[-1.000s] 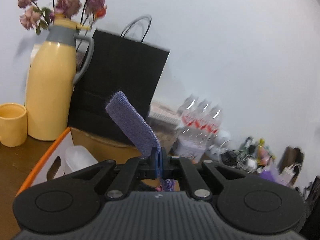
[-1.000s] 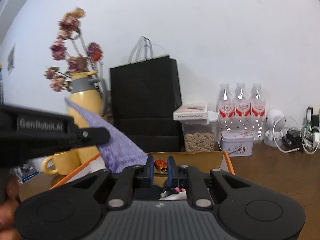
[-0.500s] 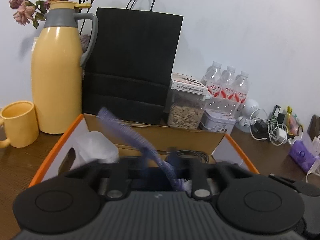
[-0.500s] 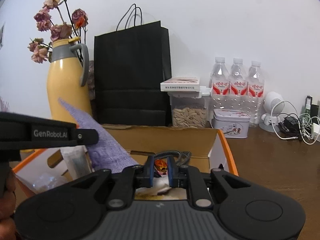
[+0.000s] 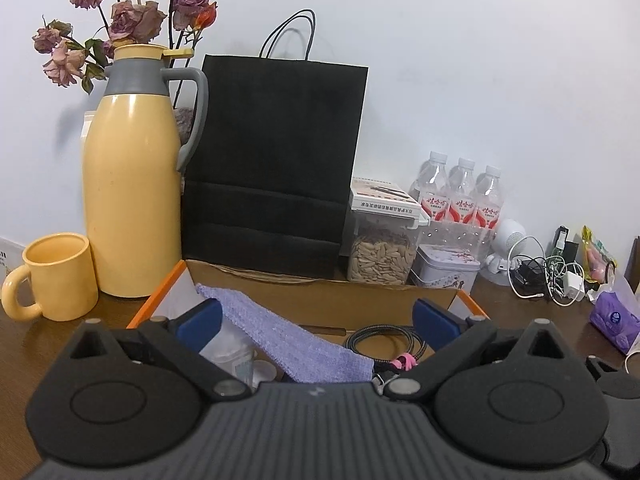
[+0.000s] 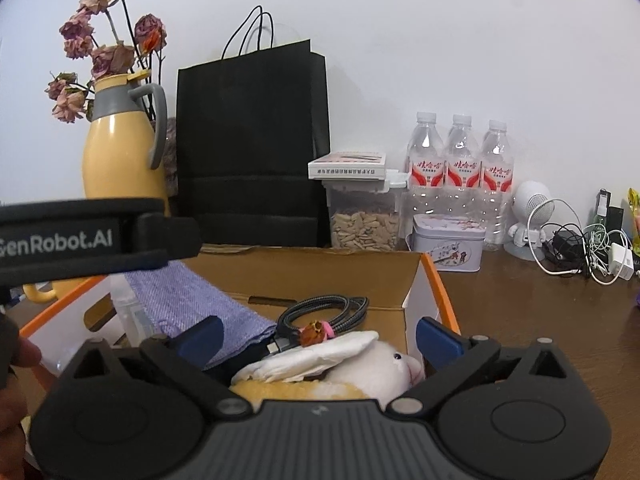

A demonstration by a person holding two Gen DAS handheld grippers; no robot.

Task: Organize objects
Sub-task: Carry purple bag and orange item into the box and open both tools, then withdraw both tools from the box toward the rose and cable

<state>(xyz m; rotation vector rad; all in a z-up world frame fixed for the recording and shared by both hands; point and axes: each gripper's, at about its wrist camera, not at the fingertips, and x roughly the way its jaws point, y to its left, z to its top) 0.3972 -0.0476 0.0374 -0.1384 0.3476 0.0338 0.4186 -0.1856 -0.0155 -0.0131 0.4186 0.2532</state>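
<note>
Cardboard box (image 5: 320, 300) with orange edges sat open on the brown table (image 5: 520, 312) in the left wrist view, and the left gripper (image 5: 318, 318) hung over its near side with both blue pads spread wide, having just been opening, nothing pinched between them. The purple cloth (image 5: 296, 340) lay inside the box, slanting from the left pad down toward the middle, loose of both pads. A coiled braided cable (image 5: 384, 338) rested in the box to the right of the cloth. Behind the box stood a yellow jug (image 5: 132, 200) with dried flowers, a yellow mug (image 5: 60, 276) beside it, a black paper bag (image 5: 276, 160), a jar of seeds (image 5: 380, 256), a small tin (image 5: 446, 272) and three water bottles (image 5: 460, 204). In the right wrist view the right gripper (image 6: 320, 334) pointed into the same box (image 6: 424, 280), its jaws also wide apart after just opening, holding nothing. Below them lay a white plush toy (image 6: 360, 364), with the cable (image 6: 328, 312) behind it and the purple cloth (image 6: 192, 304) draped at the left. The body of the left gripper (image 6: 80, 236) crossed the left edge of that view, above the box, with part of a hand (image 6: 16, 360) showing beneath it
</note>
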